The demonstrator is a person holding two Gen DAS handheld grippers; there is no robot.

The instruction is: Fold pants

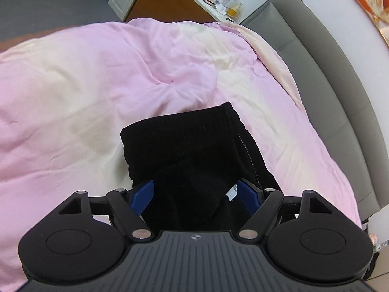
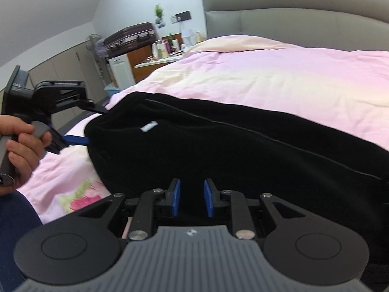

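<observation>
Since the pants (image 1: 192,150) lie bunched on the duvet (image 1: 97,77), the points below apply.

Pants: black, doubled over at the near edge of the bed, waistband (image 1: 184,119) away from the left gripper; a white tag (image 2: 148,126) is exposed on the upper layer.

Left gripper (image 1: 193,194): jaws spread wide, with a thick fold of cloth between the blue pads (image 1: 142,196); no clamping is seen.

Right gripper (image 2: 192,196): pads (image 2: 176,196) set a little apart at the cloth edge; whether cloth is nipped cannot be told.

Step in hand (judged): a fold is being set or released.

Method: both layers should be caught together, the edges aligned along the side seam (image 2: 243,129), and the cloth laid flat before release.

Risk: the thick bundle may spring open if only the top layer is held.
</observation>
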